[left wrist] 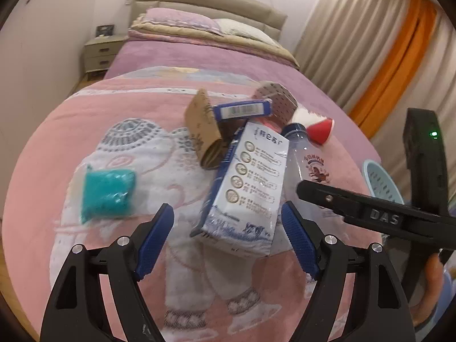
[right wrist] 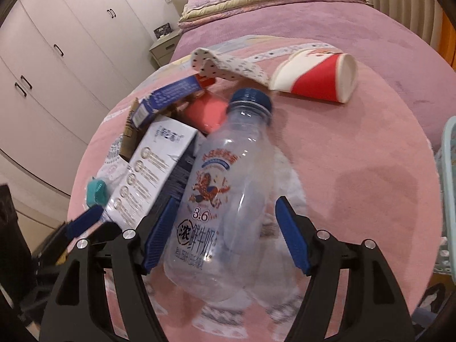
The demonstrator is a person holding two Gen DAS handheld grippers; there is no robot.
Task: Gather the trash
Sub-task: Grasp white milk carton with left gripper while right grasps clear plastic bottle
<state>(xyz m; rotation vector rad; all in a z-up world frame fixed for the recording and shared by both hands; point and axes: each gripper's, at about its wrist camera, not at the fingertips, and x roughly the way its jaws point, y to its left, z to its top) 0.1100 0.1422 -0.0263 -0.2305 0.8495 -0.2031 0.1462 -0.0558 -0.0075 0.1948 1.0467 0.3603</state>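
While both claws hang apart over the pink bed, left claw just short of one milk carton and right claw straddling one clear bottle without squeezing, there's also one red cup, one teal packet, one cardboard sleeve

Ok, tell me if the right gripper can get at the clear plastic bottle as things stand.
Probably yes: the right gripper is open with the clear plastic bottle lying between its jaws. The milk carton crowds its left finger, though.
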